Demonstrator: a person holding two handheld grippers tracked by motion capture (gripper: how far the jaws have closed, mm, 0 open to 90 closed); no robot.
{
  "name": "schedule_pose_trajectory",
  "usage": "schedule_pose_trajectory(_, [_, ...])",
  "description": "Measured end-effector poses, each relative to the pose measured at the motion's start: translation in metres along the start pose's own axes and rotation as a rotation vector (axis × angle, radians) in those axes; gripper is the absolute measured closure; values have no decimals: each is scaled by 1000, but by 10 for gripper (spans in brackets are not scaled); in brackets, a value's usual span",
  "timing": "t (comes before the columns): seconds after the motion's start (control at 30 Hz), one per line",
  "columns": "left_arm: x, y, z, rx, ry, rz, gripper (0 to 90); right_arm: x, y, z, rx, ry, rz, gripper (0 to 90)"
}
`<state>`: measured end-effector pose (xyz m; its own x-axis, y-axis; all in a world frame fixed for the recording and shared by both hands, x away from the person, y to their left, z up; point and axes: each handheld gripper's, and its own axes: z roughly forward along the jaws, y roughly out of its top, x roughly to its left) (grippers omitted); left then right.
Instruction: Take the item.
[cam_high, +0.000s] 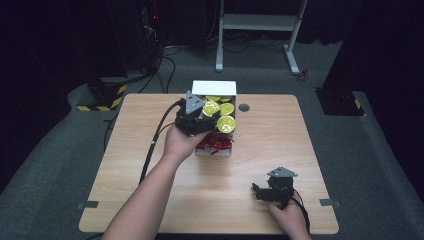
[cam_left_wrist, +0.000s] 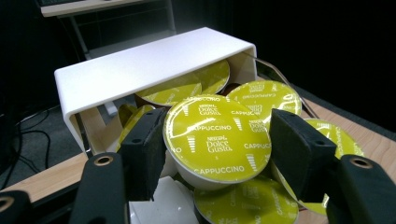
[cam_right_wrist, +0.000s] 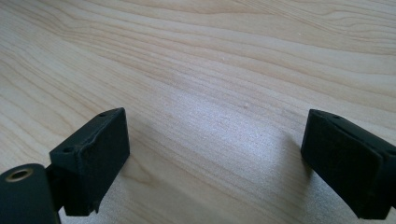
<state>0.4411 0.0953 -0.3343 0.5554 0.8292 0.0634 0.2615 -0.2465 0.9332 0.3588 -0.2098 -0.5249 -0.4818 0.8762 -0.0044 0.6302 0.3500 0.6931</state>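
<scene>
**At the box: left gripper closing in on a cappuccino capsule**

Over the white box (cam_high: 214, 88) at the far middle of the bench (cam_high: 260, 150), the left gripper (cam_high: 209, 116) is hanging with its jaws set either side of a yellow-lidded Cappuccino capsule (cam_left_wrist: 217, 140). In the left gripper view the left pad is sitting right at the capsule's rim, while the right pad is just beside the other edge; whether it is actually squeezing, I cannot tell. The capsule is lying lid-up on top of a heap of matching yellow capsules (cam_left_wrist: 261, 98), just in front of the box's curved white flap (cam_left_wrist: 140, 65). Red shredded paper (cam_high: 214, 144) is spilling at the near end of the box. Down at the near right of the bench, the right gripper (cam_high: 258, 192) is resting low over bare wood, jaws spread wide and holding nothing.
</scene>
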Motion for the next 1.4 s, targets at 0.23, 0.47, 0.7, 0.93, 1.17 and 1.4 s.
schedule_pose_trajectory(0.23, [2,1,-6,-23,-7,-25,385,0,0,0,-1,3,-2,79])
schedule_pose_trajectory(0.47, [4,4,-13,-64,-25,-59,555,0,0,0,1,2,-5,78])
schedule_pose_trajectory(0.7, [4,7,-15,-56,-10,-31,530,0,-1,0,0,0,-6,79])
schedule_pose_trajectory(0.93, [3,9,-15,-58,16,-11,469,0,-1,0,0,0,-6,79])
schedule_pose_trajectory(1.17, [-3,3,-13,-44,46,46,506,0,-1,0,-1,0,-9,79])
schedule_pose_trajectory(1.4, [11,4,-11,-51,86,41,690,0,0,0,3,7,-8,77])
